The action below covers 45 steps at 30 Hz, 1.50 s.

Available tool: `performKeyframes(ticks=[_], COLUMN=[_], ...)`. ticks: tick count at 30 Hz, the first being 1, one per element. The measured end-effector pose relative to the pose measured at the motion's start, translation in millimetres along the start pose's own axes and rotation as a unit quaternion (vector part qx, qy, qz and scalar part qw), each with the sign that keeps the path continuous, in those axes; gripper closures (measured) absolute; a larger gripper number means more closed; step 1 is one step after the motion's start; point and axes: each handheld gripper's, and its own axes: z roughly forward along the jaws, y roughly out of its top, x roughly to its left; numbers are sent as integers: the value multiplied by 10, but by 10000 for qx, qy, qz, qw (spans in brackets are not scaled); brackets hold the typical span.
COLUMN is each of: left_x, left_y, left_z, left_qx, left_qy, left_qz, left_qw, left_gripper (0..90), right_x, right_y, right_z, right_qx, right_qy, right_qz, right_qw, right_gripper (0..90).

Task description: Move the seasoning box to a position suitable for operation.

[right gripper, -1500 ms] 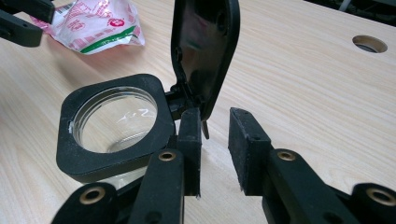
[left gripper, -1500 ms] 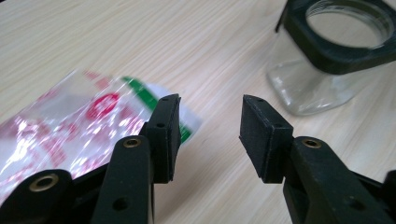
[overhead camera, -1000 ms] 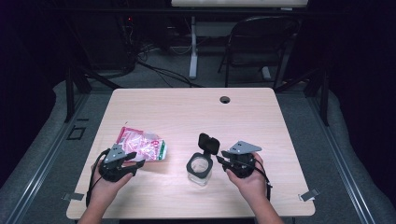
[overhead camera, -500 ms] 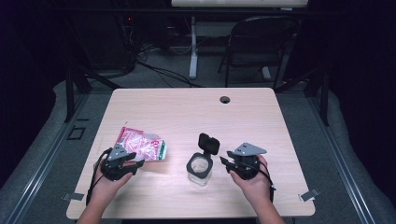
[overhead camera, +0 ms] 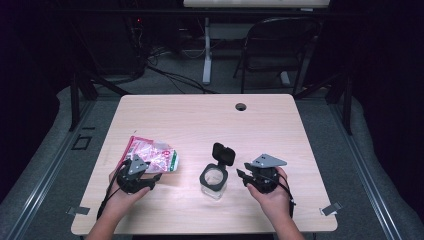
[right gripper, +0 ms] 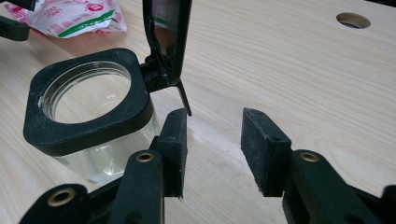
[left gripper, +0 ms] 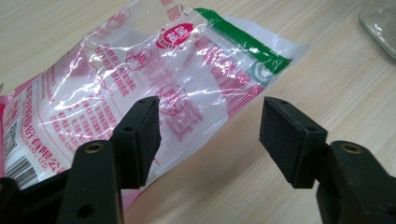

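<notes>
Currently I hold the left tool (left gripper: 210,135) with jaws just opened beside the snack bag (left gripper: 140,79), ungripped; the right tool (right gripper: 212,149), also just opened, stands right of the open jar (right gripper: 88,112); filling remains.

The only print stands on the clear plastic packet (left gripper: 154,79), which lies on the table beside the glass jar (overhead camera: 214,179). In the left gripper view its face carries pink lettering in East Asian characters, too creased and glossy to read with certainty. At the packet's near left corner, beside a black barcode, a line of Latin capitals ends in "CO., LTD." A round pink emblem sits near the packet's green-edged end; its words are too small to make out.
</notes>
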Motion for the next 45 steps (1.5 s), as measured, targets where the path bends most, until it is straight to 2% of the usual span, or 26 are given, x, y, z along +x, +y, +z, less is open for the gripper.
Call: performKeyframes(ticks=[5, 7, 11, 17, 23, 32, 37, 41, 45], left_x=[-27, -45, -61, -21, 24, 34, 68, 78, 84], left_y=[3, -4, -26, -45, -71, -56, -48, -19, 34], left_z=[93, 144, 244, 288, 306, 267, 295, 332, 360], left_qx=[61, 147, 247, 184, 173, 72, 79, 125, 205], left_qy=[51, 217, 297, 313, 409, 530, 476, 387, 286], left_qz=[176, 266, 440, 280, 269, 303, 102, 4, -10], left_qw=[9998, 9993, 9983, 9989, 9987, 9981, 9988, 9992, 9994], left_gripper=[335, 331, 348, 422, 513, 742, 788, 767, 747], right_x=[10, 12, 22, 22, 23, 19, 21, 20, 12], right_y=[-12, -17, -22, -38, -44, -52, -54, -59, -66], right_z=[-7, -12, -24, -31, -28, -20, -18, -14, -16], right_qx=[-23, -8, -6, -8, 22, 6, -6, -26, 15], right_qy=[0, -22, -42, -59, -56, -45, -48, -49, -48], right_qz=[-7, -17, -54, -34, -38, -10, -3, 35, 17], right_qw=[10000, 10000, 10000, 10000, 10000, 10000, 10000, 10000, 10000], right_gripper=[607, 606, 606, 605, 603, 600, 599, 598, 597])
